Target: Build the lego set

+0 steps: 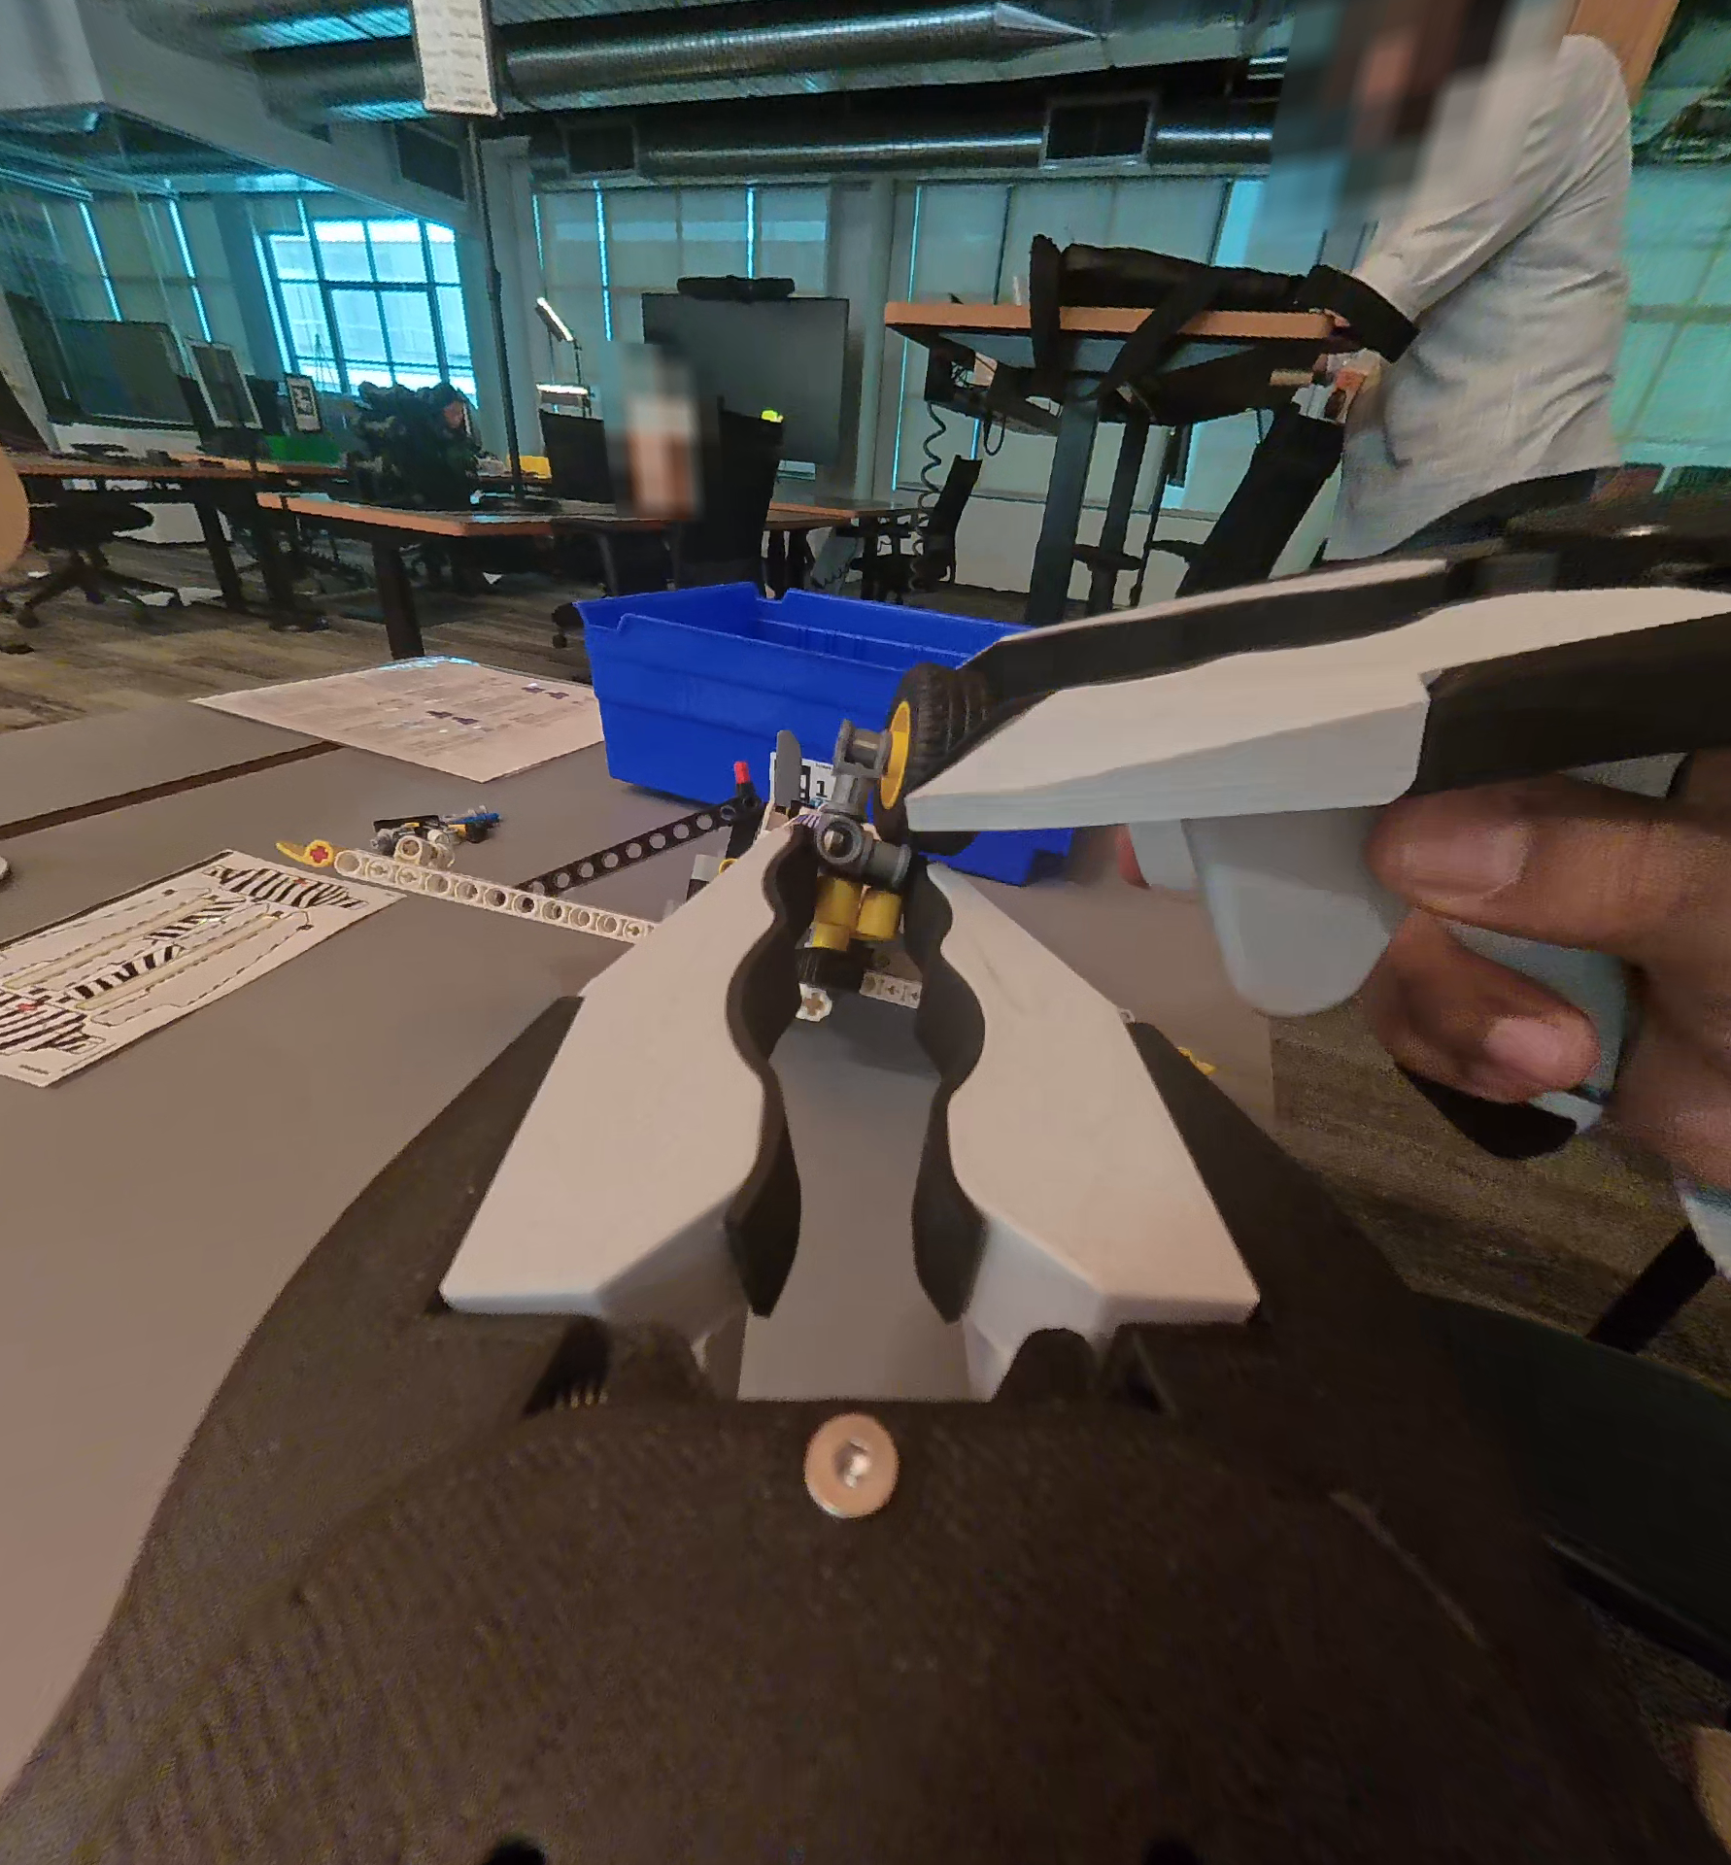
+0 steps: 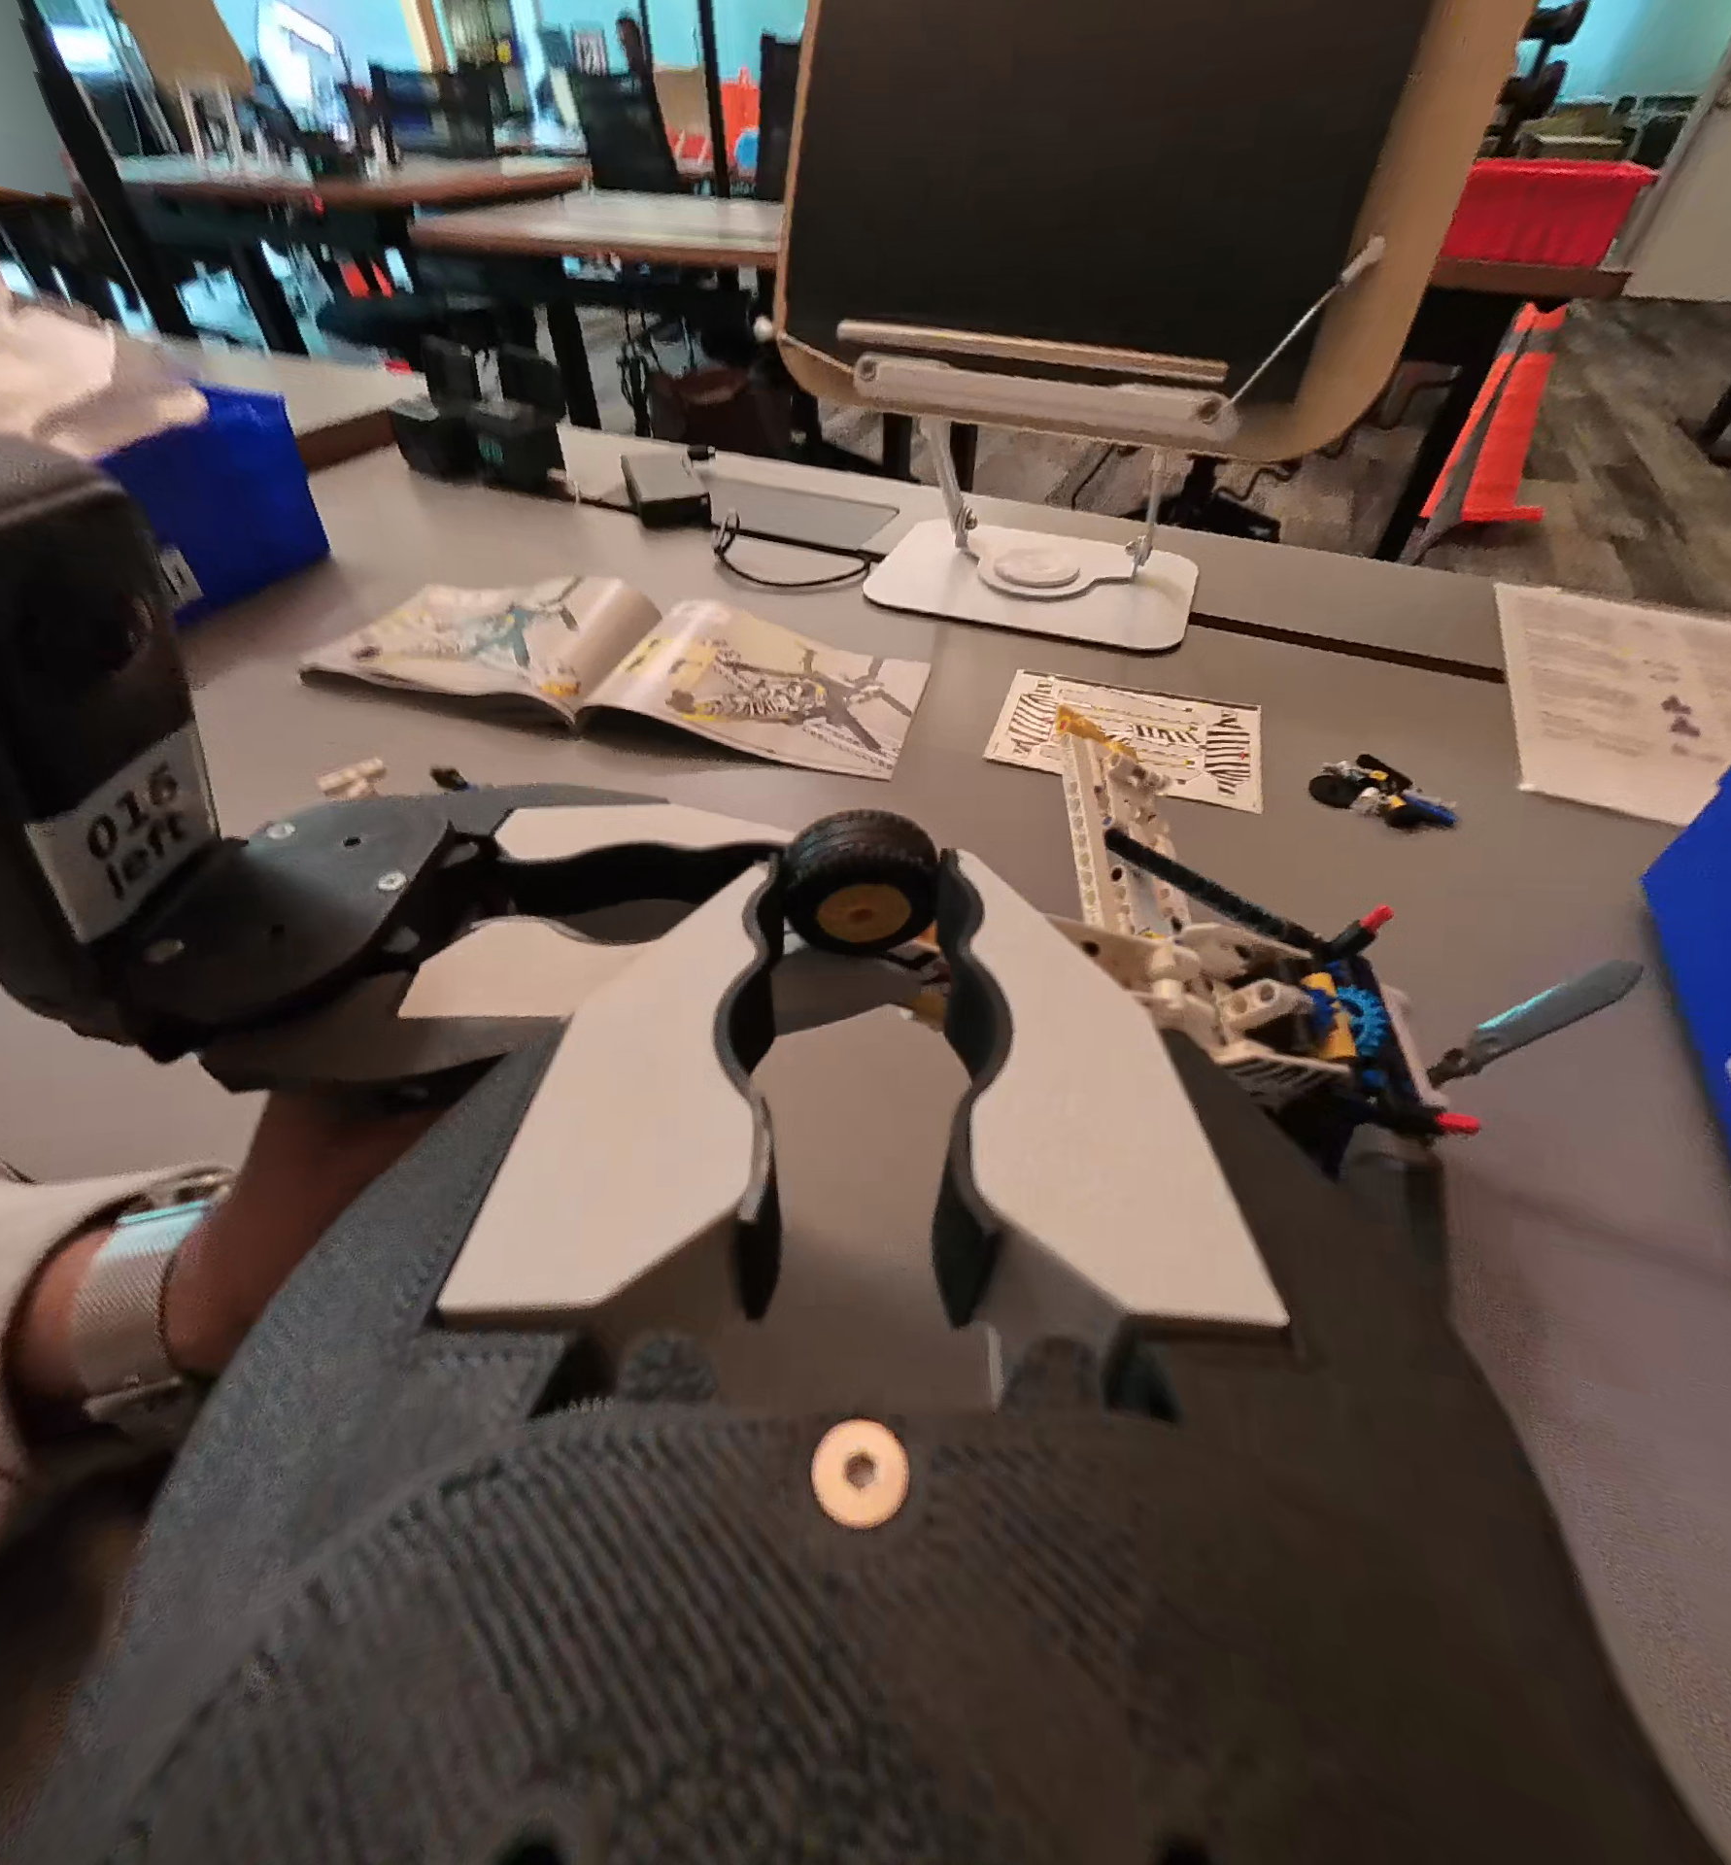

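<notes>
The half-built lego model [image 1: 846, 888] is white, black, yellow and grey, with a long white beam [image 1: 498, 893] lying on the grey table [image 1: 236, 1161]. My left gripper [image 1: 856, 868] is shut on the model's yellow and grey end. My right gripper [image 1: 952, 747] comes in from the right, shut on a black wheel with a yellow hub [image 1: 927, 722], held just above and right of a grey pin on the model. In the right wrist view the wheel [image 2: 846, 913] sits between my right gripper's tips [image 2: 861, 873]; the model [image 2: 1245, 989] lies to the right.
A blue bin [image 1: 740, 686] stands behind the model, and shows at the right edge of the right wrist view [image 2: 1729, 959]. A sticker sheet [image 1: 135, 959], loose pieces [image 1: 433, 833], an open instruction booklet [image 2: 619, 666], a printed page [image 2: 1639, 696] and a tablet stand [image 2: 1043, 575] are on the table. A person stands at the far right. Less than 4 cm separates the two grippers' tips.
</notes>
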